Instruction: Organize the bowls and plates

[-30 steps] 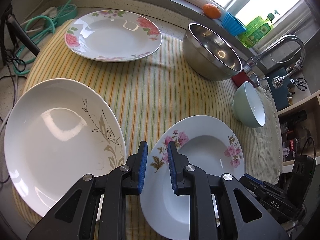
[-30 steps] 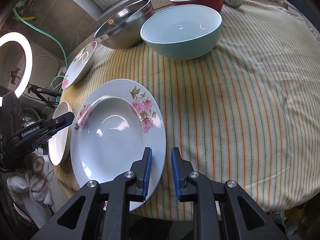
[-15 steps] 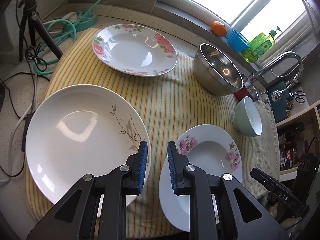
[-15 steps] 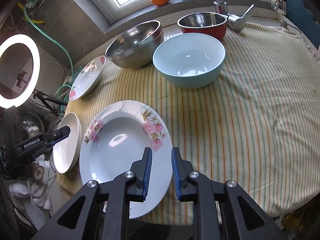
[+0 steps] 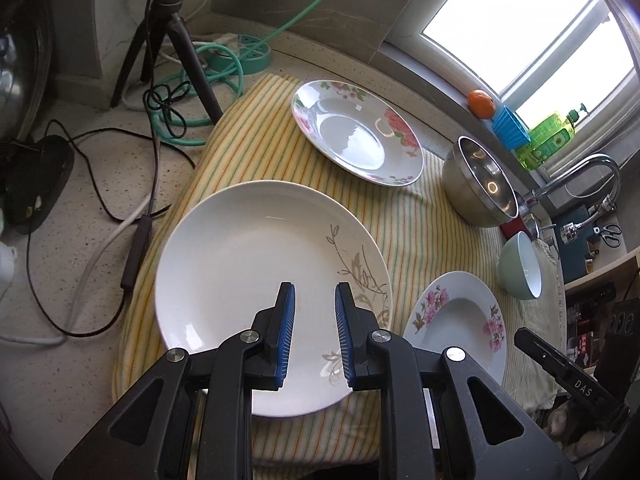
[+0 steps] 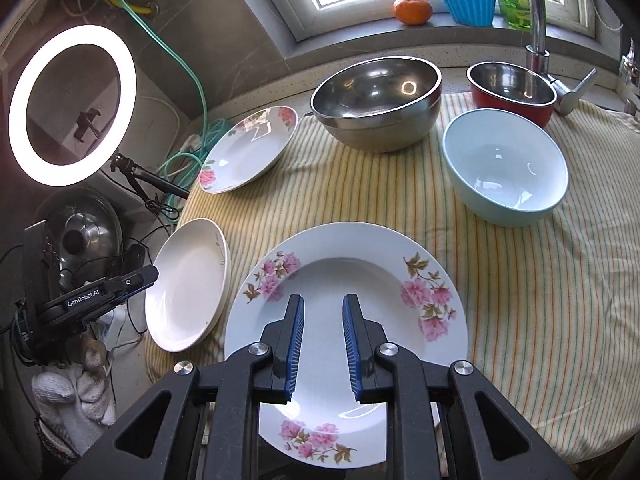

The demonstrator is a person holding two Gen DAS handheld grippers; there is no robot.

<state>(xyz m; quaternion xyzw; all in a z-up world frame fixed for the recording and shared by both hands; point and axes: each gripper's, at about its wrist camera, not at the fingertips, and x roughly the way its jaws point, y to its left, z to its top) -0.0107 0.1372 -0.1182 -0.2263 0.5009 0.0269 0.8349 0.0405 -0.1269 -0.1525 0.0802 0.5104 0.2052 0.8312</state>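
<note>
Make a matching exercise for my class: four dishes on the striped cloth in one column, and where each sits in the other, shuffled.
Things:
1. steel bowl
2. red bowl
3. pale green bowl
4. white plate

Places:
A. at the cloth's left edge, by the left gripper
B. beside the tap
C. just in front of the red bowl
D. between a floral plate and the red bowl

Pairs: 1-D, 2-B, 3-C, 4-A
</note>
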